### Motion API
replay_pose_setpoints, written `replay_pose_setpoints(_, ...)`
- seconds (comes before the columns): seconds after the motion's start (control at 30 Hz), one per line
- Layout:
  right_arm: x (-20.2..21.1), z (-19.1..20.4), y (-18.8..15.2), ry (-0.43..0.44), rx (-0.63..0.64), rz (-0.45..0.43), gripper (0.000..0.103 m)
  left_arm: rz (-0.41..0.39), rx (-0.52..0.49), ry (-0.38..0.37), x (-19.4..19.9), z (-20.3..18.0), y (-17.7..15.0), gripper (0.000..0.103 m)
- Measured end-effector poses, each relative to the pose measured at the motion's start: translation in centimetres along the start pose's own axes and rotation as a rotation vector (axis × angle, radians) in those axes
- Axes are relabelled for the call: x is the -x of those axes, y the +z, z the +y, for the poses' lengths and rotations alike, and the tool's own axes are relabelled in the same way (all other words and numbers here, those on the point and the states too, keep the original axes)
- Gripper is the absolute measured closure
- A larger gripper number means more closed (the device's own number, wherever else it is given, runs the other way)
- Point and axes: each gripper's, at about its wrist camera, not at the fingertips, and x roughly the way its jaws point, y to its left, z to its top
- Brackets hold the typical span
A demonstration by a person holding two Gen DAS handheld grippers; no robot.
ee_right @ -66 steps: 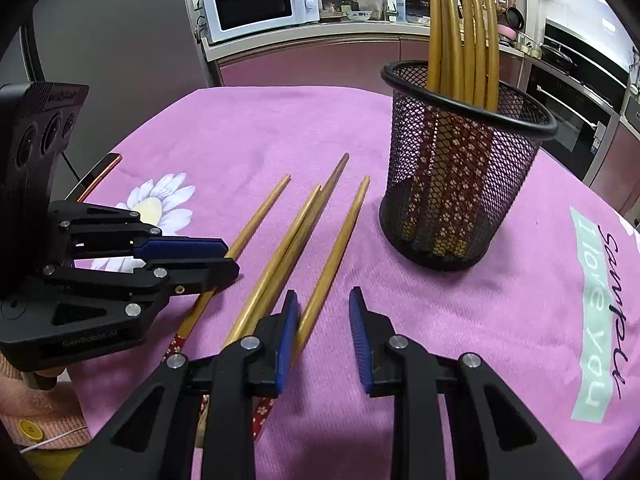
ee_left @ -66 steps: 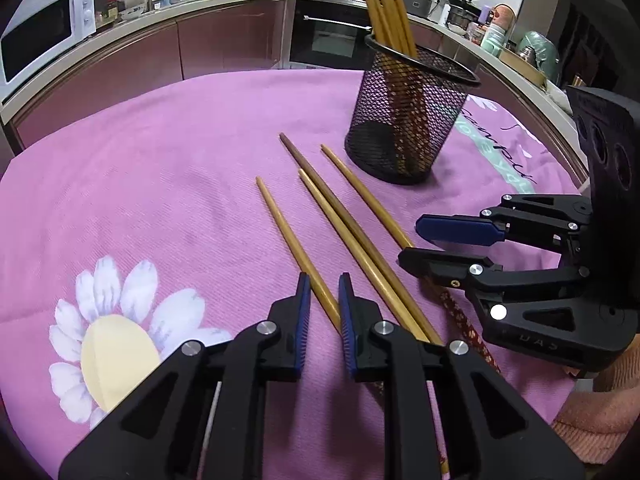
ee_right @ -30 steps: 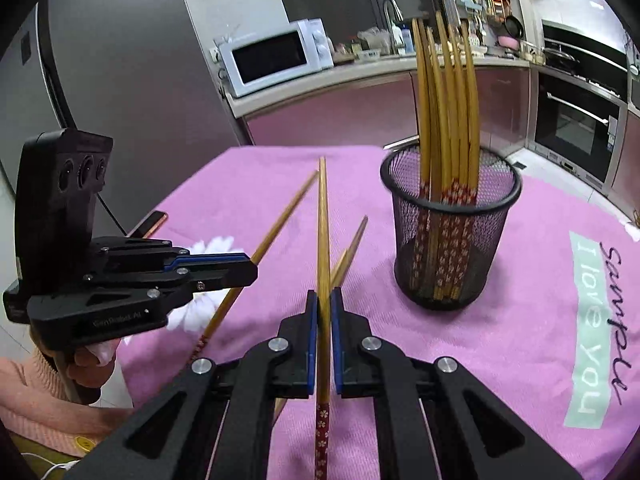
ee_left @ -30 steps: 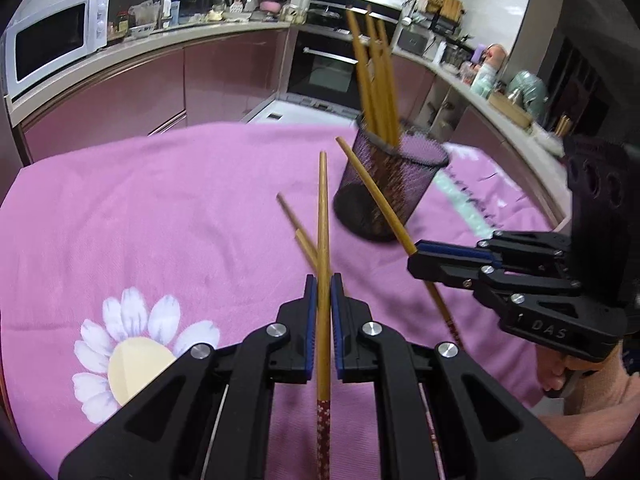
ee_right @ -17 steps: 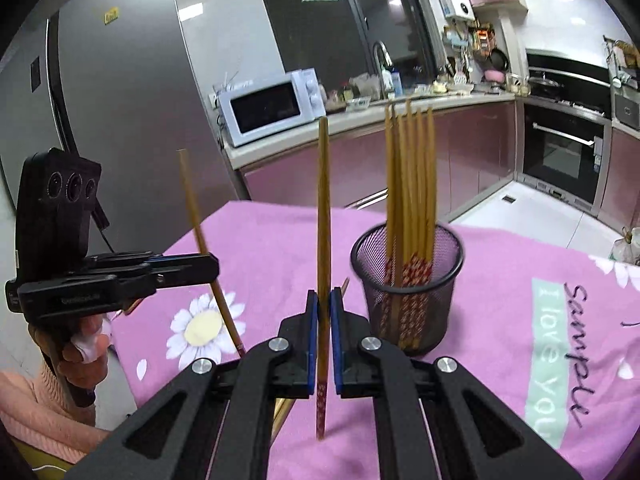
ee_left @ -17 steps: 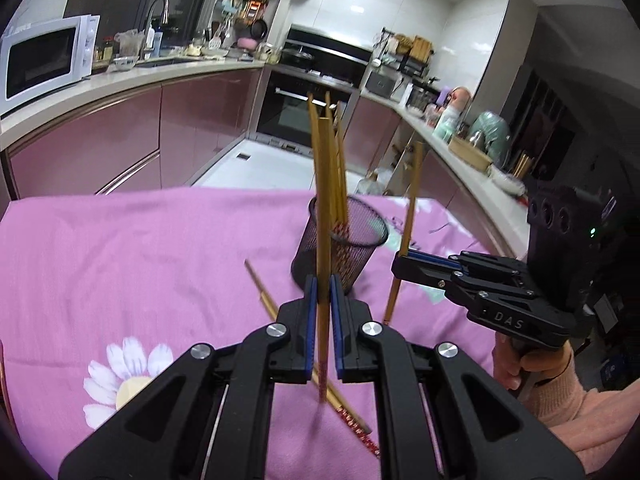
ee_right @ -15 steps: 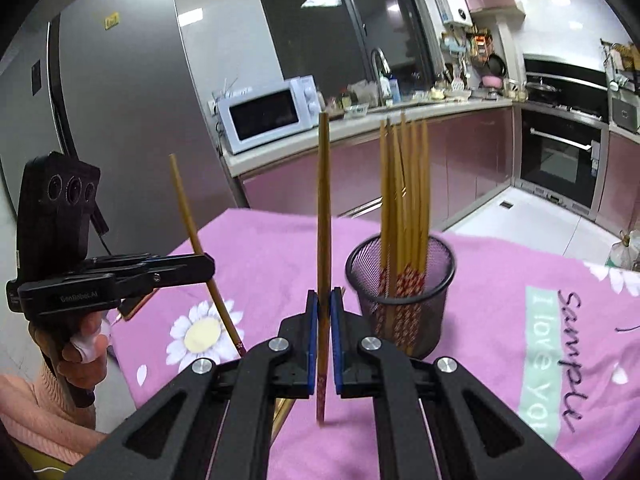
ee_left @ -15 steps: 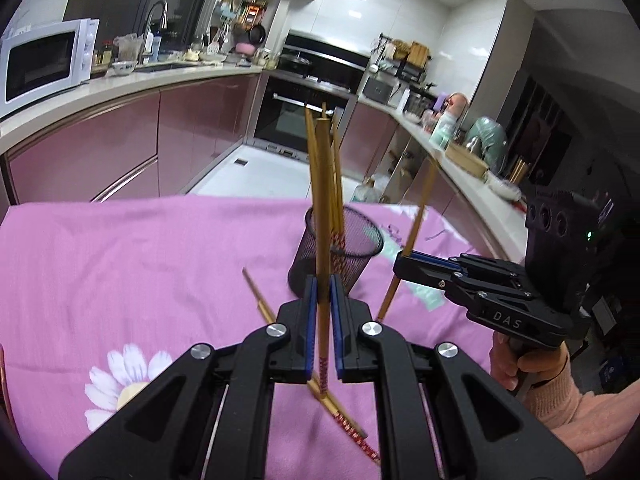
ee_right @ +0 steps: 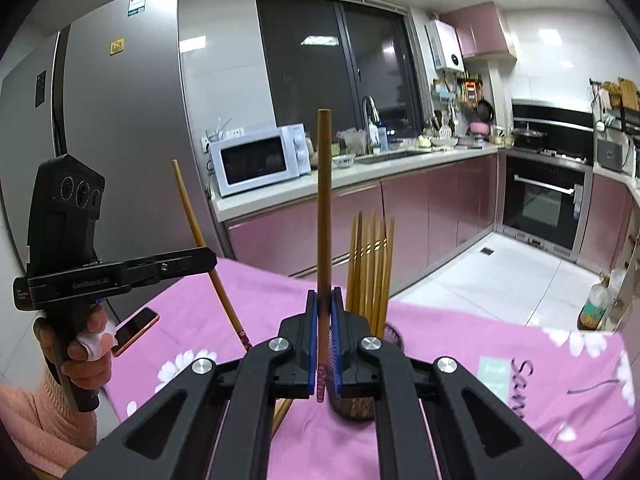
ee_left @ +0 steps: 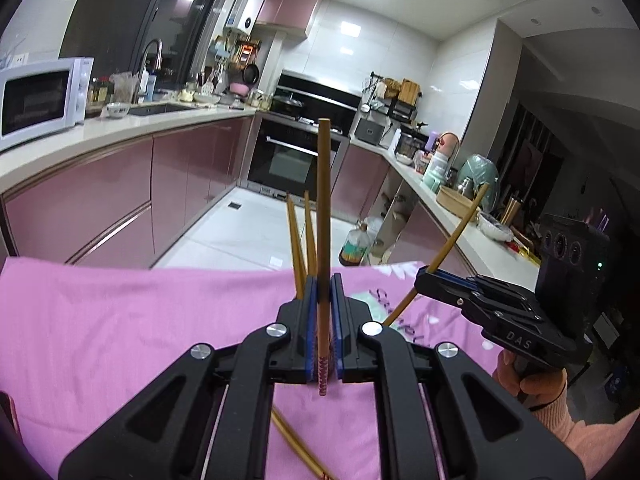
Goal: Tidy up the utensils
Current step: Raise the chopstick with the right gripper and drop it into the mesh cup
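- The left gripper [ee_left: 324, 312] is clamped on one upright chopstick [ee_left: 323, 216]; the right gripper [ee_right: 324, 320] pinches another chopstick [ee_right: 323, 208], both lifted above the pink tablecloth [ee_left: 120, 312].
- Step in hand, judged: carrying both sticks to the mesh holder [ee_right: 394, 334], at 1 o'clock just behind the right gripper.
- Next: lower each patterned end over the rim, then release.
- The holder is mostly hidden; its chopsticks [ee_right: 370, 264] show above. One loose chopstick [ee_left: 296, 448] lies at 6 o'clock, cut off.

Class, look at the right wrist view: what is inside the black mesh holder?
A bundle of chopsticks stands upright in the mesh holder. Their lower ends and the holder's bottom are covered by the right hand-held gripper.
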Motion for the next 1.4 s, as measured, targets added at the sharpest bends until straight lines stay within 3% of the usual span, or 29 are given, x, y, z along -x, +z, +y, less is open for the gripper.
replay_pose_setpoints(0.27, 0.5, -0.4, 2.5, -0.033, 0.044, -0.050, 0.098, -0.043, -0.037, 0.003, -1.5, -1.3, 3.7, 0.096)
replay_pose_setpoints(0.47, -0.7, -1.1, 2.8, -0.053, 0.052, -0.040, 0.098, -0.053, -0.059, 0.007, -2.4, -2.1, 4.2, 0.096)
replay_pose_setpoints(1.13, -7.6, -2.4, -0.3, -0.092, 0.009, 0.217, 0.098, 0.205, -0.086, 0.090, -11.6, 0.4, 1.3, 0.096)
replay_pose_setpoints(1.4, -9.0, -3.6, -0.8, -0.123, -0.025, 0.243, 0.096, 0.235, -0.079, 0.109, -13.5, 1.3, 0.8, 0.095)
